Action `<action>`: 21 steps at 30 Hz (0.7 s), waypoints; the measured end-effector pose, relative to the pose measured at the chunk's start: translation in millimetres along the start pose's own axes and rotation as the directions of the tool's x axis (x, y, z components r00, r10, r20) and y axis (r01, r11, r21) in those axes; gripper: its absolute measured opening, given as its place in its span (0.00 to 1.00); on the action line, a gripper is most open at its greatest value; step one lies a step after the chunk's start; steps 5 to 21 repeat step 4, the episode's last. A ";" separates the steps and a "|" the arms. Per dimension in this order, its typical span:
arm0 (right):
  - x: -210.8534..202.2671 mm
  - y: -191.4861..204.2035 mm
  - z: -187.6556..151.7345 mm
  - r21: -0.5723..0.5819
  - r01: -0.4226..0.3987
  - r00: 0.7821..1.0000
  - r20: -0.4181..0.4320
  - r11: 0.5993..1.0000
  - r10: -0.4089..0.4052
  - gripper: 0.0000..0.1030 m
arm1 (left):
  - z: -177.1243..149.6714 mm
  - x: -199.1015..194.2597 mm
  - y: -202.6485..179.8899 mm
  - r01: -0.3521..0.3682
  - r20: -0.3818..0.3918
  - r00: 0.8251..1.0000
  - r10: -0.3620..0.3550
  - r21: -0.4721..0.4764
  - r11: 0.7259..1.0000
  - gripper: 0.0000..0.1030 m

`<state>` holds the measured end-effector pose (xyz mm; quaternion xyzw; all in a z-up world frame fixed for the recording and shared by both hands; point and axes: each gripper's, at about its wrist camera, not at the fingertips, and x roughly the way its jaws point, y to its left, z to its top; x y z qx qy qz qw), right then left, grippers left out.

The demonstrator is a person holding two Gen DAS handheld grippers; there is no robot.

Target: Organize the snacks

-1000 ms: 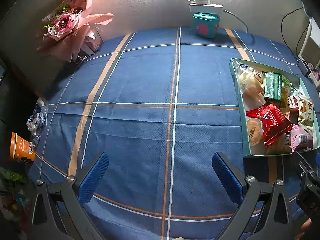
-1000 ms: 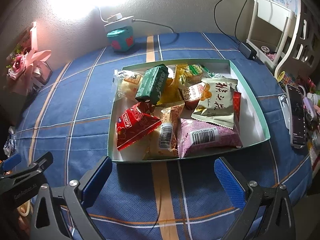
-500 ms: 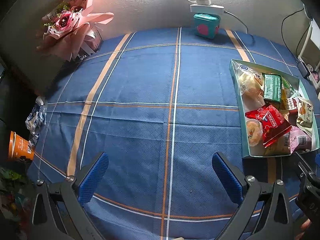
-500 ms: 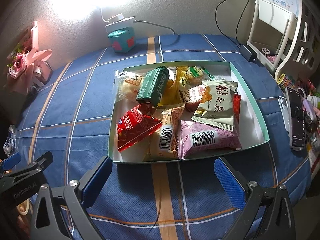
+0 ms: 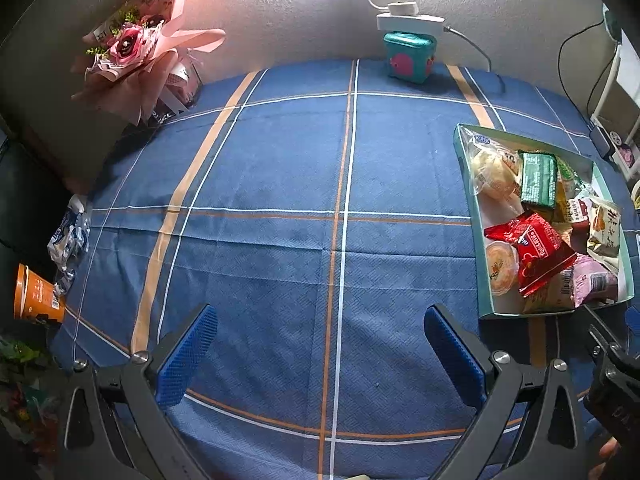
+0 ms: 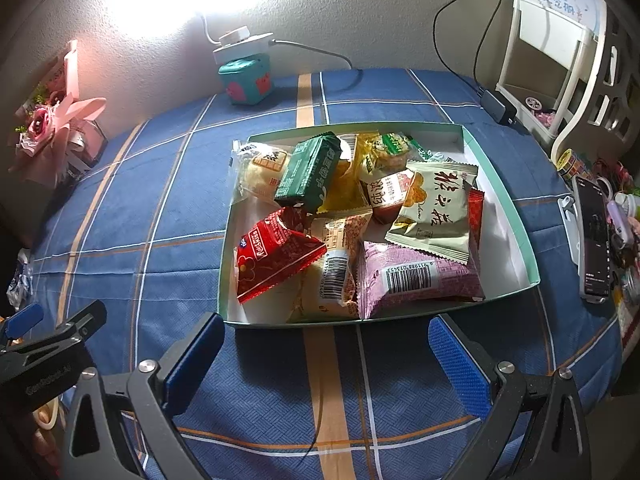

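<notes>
The snacks are piled in a green tray (image 6: pixel 500 184) on the blue cloth (image 5: pixel 280 184): a red packet (image 6: pixel 276 256) near left, a pink packet (image 6: pixel 416 276) near right, a green packet (image 6: pixel 310 170) far left. The right gripper (image 6: pixel 326 358) is held released and empty just near the tray. The left gripper (image 5: pixel 320 354) is spread wide over bare cloth, left of the tray.

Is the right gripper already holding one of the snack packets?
No, the right gripper is open and empty over the blue cloth, just short of the snack box, where the red packet lies untouched.
</notes>
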<state>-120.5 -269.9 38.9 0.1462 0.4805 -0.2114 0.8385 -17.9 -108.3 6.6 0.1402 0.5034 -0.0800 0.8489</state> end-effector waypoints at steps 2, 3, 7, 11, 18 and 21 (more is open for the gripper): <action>0.7 -0.2 0.0 -0.002 -0.001 1.000 -0.002 1.000 0.001 1.00 | 0.5 -0.9 -0.7 0.008 0.003 1.000 -0.008 -0.001 1.000 1.00; 0.8 -0.3 -0.1 -0.003 -0.001 1.000 -0.002 1.000 0.001 1.00 | 0.5 -0.6 -0.9 0.013 0.001 1.000 -0.013 -0.001 1.000 1.00; 0.7 -0.2 -0.1 -0.002 -0.002 1.000 -0.002 1.000 0.002 1.00 | 0.7 -0.2 -1.2 0.016 -0.002 1.000 -0.016 -0.003 1.000 1.00; 0.7 -0.2 -0.1 -0.002 -0.002 1.000 -0.002 1.000 0.002 1.00 | 0.7 -0.2 -1.2 0.016 -0.002 1.000 -0.016 -0.003 1.000 1.00; 0.7 -0.2 -0.1 -0.002 -0.002 1.000 -0.002 1.000 0.002 1.00 | 0.7 -0.2 -1.2 0.016 -0.002 1.000 -0.016 -0.003 1.000 1.00; 0.7 -0.2 -0.1 -0.002 -0.002 1.000 -0.002 1.000 0.002 1.00 | 0.7 -0.2 -1.2 0.016 -0.002 1.000 -0.016 -0.003 1.000 1.00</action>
